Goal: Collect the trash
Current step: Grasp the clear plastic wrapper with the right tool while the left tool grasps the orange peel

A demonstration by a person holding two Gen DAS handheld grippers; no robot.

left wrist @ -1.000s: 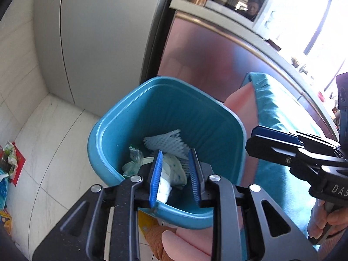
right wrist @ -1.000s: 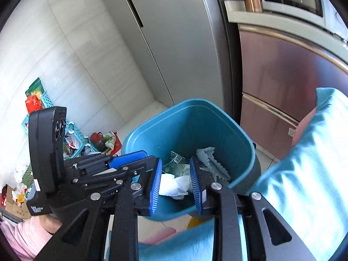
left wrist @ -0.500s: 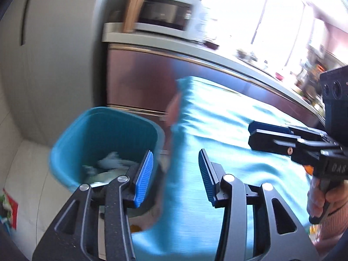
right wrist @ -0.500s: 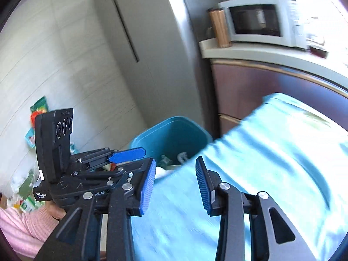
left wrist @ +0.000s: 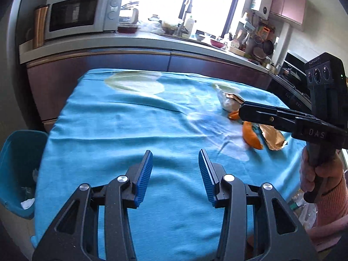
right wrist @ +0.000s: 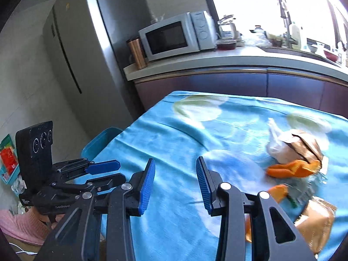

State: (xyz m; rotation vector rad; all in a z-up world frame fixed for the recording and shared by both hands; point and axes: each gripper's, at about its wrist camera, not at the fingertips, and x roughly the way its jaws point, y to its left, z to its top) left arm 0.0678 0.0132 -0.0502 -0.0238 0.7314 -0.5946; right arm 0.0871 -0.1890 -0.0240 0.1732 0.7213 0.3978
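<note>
Only the left view shows the bin's (left wrist: 15, 174) inside; both claws (left wrist: 175, 171) (right wrist: 175, 182) gape empty.

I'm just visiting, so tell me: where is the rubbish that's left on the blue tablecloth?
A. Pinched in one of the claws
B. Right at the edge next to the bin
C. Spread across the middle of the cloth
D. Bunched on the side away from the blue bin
D: the orange peel, the crumpled bag and the gold wrapper lie together on the tablecloth, on the side opposite the bin; both claws are empty.
</note>
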